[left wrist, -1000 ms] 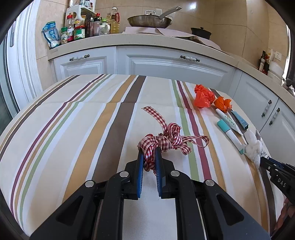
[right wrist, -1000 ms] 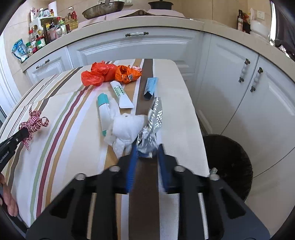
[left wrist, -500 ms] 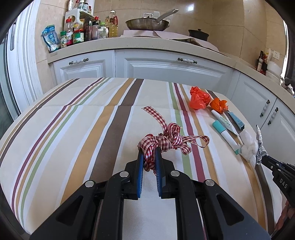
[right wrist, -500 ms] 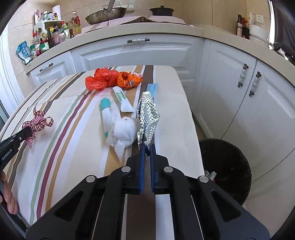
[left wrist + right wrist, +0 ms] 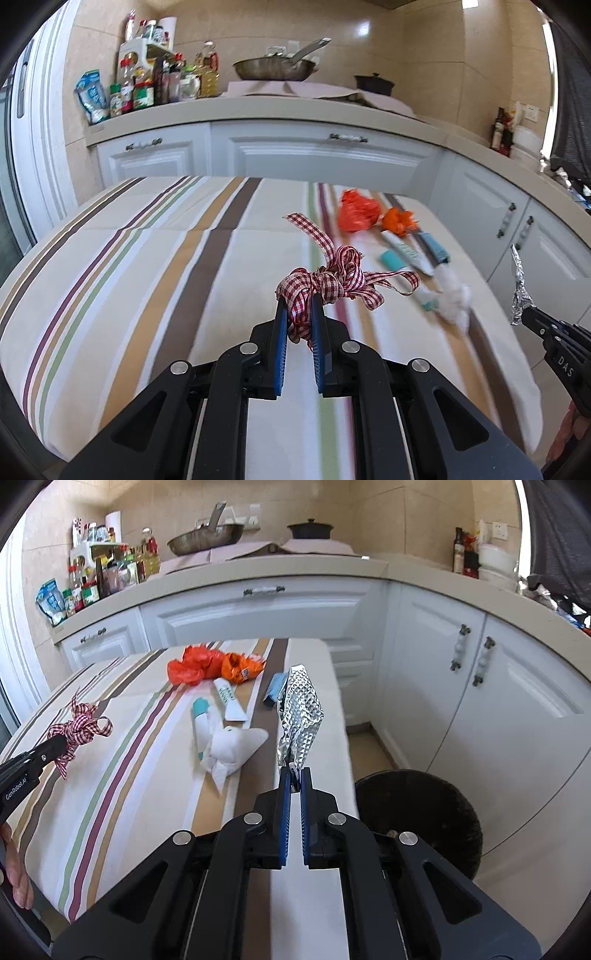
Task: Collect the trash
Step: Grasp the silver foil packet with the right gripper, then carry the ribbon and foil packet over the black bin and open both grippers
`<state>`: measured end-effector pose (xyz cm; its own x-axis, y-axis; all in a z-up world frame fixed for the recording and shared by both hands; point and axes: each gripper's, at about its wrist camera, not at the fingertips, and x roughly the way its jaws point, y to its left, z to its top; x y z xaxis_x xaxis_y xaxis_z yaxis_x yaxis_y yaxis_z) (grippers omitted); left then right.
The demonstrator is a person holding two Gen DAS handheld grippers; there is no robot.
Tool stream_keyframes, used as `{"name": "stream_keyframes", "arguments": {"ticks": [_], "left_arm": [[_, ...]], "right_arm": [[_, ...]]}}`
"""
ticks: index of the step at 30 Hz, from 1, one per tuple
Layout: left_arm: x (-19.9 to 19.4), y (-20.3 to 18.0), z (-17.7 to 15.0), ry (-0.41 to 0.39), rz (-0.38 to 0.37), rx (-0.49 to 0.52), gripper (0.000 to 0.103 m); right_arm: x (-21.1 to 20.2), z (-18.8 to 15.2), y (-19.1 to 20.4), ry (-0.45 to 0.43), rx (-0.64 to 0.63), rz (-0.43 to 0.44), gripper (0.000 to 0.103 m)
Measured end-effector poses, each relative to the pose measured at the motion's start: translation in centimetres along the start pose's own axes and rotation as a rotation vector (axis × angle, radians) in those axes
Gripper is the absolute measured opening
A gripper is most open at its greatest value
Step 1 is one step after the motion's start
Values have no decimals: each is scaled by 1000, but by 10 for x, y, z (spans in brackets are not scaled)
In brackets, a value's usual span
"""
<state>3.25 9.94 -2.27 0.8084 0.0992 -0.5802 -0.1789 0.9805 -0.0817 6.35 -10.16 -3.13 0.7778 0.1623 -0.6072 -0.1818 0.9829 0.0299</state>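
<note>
my left gripper pinches the ribbon, my right gripper the foil; bin awaits, wrappers remain.

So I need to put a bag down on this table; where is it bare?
Bare striped cloth runs left of the checked ribbon to the far edge. The right side is crowded: orange bags, tubes, tissue wad.
</note>
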Motion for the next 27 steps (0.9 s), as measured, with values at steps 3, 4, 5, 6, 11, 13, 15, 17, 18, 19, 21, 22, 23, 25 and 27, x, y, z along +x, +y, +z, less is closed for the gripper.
{"name": "stream_keyframes", "arguments": {"ticks": [3, 4, 5, 6, 11, 13, 15, 17, 18, 19, 21, 22, 23, 25, 27], "left_arm": [[-7, -15, 0, -14, -29, 21, 13], [-9, -20, -1, -19, -39, 28, 13], [-12, -27, -1, -23, -53, 38, 13], [-13, -33, -2, -23, -66, 47, 13], [-23, -71, -5, -31, -142, 97, 13], [-25, -86, -7, -36, -168, 119, 13], [-27, -106, -10, -33, -201, 147, 13], [-28, -124, -13, -33, -224, 169, 13], [-28, -131, -14, -33, -234, 178, 13], [-28, -142, -16, -33, -247, 192, 13], [-26, -156, -18, -31, -261, 210, 13], [-24, -163, -20, -29, -267, 218, 13], [-23, -171, -22, -25, -273, 227, 13], [-20, -182, -24, -19, -283, 235, 13], [-15, -194, -27, -12, -286, 245, 13]], "right_arm": [[-12, -3, -11, -24, 9, -17, 5], [-16, -4, -16, -33, 15, -23, 5], [-19, -5, -19, -38, 19, -28, 5], [-23, -7, -25, -45, 26, -35, 5], [-43, -16, -57, -79, 69, -84, 5], [-48, -20, -69, -87, 84, -99, 5], [-53, -25, -82, -91, 100, -116, 5], [-55, -30, -95, -93, 119, -129, 5], [-57, -33, -102, -94, 130, -137, 5], [-57, -35, -109, -94, 139, -142, 5], [-59, -39, -120, -94, 153, -149, 5], [-60, -41, -125, -94, 157, -151, 5], [-60, -43, -131, -94, 163, -154, 5], [-60, -44, -140, -94, 171, -158, 5], [-59, -47, -150, -93, 180, -161, 5]]}}
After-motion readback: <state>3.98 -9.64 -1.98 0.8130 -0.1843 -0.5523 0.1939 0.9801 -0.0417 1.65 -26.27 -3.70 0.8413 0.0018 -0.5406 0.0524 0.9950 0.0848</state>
